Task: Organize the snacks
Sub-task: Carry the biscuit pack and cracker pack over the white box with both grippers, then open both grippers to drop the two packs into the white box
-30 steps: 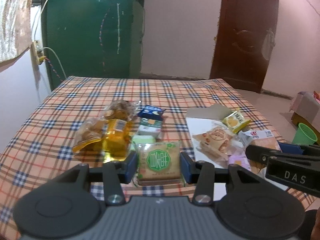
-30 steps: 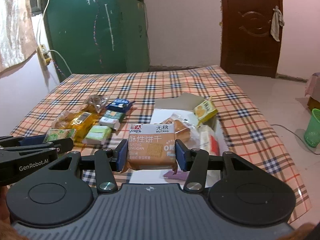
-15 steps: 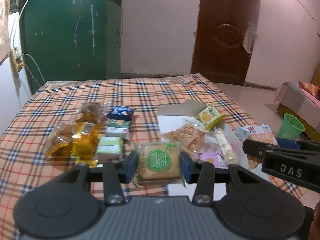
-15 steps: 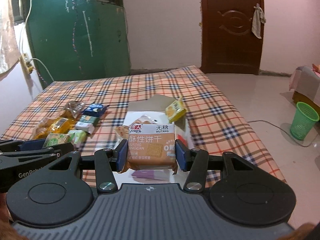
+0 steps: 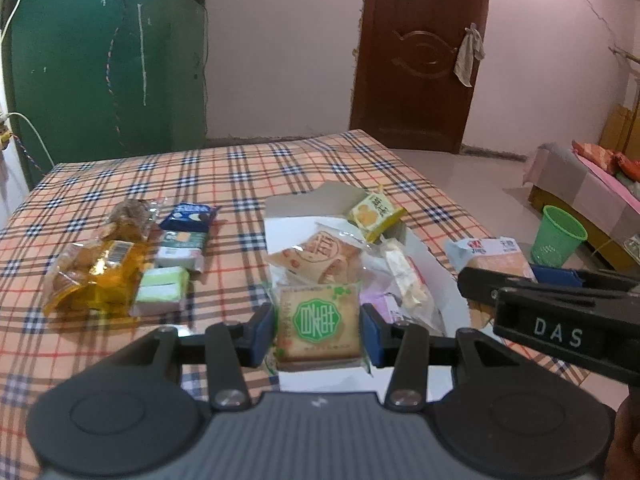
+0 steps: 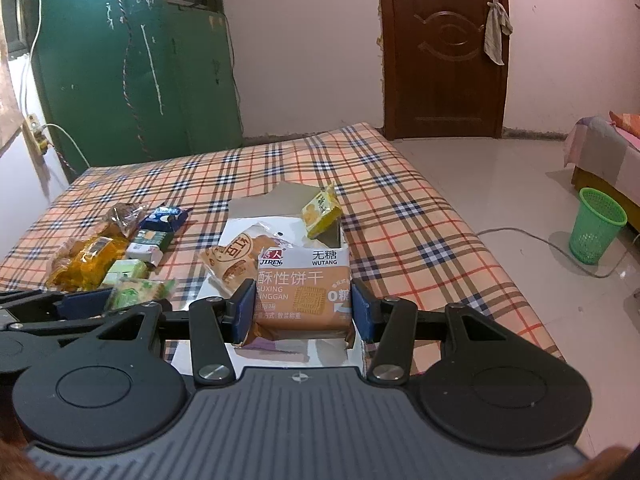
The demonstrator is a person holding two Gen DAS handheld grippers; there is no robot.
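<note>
**Two packets over the box**

My left gripper (image 5: 319, 334) pinches a green-label biscuit packet (image 5: 318, 322); my right gripper (image 6: 303, 307) clamps an orange cracker pack (image 6: 303, 292). Both hang above the white box (image 6: 240, 229) just ahead, probably so they can drop in together.

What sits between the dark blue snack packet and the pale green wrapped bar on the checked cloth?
A green-and-white wrapped packet lies between the dark blue snack packet and the pale green wrapped bar, clearest in the left wrist view.

Loose snacks (image 5: 120, 264) left of box (image 5: 280, 232)
</note>
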